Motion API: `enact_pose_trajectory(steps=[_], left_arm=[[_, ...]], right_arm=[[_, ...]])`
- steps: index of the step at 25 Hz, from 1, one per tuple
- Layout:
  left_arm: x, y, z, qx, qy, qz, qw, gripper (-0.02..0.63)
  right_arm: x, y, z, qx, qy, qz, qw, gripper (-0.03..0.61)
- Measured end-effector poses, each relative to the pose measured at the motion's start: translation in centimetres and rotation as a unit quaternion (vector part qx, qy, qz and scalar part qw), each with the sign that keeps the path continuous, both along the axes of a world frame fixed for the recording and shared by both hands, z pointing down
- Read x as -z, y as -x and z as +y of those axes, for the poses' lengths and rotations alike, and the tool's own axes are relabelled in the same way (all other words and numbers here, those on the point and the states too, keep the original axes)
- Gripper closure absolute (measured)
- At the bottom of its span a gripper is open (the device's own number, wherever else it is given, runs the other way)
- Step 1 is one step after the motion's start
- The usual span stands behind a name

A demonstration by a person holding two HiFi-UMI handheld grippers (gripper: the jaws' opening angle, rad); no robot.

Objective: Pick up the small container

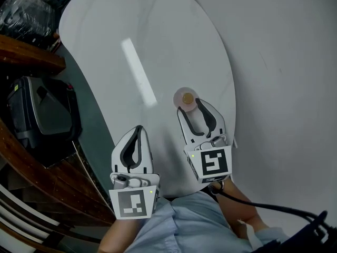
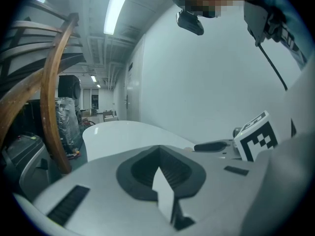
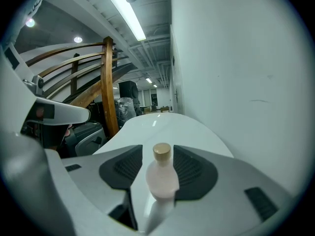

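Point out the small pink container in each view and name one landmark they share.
Head view: the small container stands on the white table, between the tips of the right tongs.
Left gripper view: it cannot be made out.
Right gripper view: the container is at lower centre, between the open jaws.
Shared landmark: the white table, seen in all three views.

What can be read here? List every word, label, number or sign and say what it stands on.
No readable words or numbers anywhere.
The marker cubes on the left gripper and right gripper: square coded patterns only, no text.
The small container: no label visible.
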State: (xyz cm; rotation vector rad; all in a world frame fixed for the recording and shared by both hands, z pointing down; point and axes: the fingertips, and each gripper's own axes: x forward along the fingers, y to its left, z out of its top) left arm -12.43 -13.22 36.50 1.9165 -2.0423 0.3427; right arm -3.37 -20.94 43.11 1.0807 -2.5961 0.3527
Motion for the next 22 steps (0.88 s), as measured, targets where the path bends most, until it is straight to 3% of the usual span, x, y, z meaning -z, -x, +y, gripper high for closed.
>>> enact_pose_trajectory(steps=[15, 22], left_arm=[[-1.3, 3.0, 0.6, 0.049, 0.031, -0.008, 0.9983, 0.615], [-1.5, 3.4, 0.4, 0.057, 0.037, -0.004, 0.9977, 0.615]], right_arm=[[-2.1, 1.5, -3.4, 0.002, 0.007, 0.021, 1.000, 0.387], [-2.7, 1.7, -3.8, -0.001, 0.012, 0.033, 0.999, 0.426]])
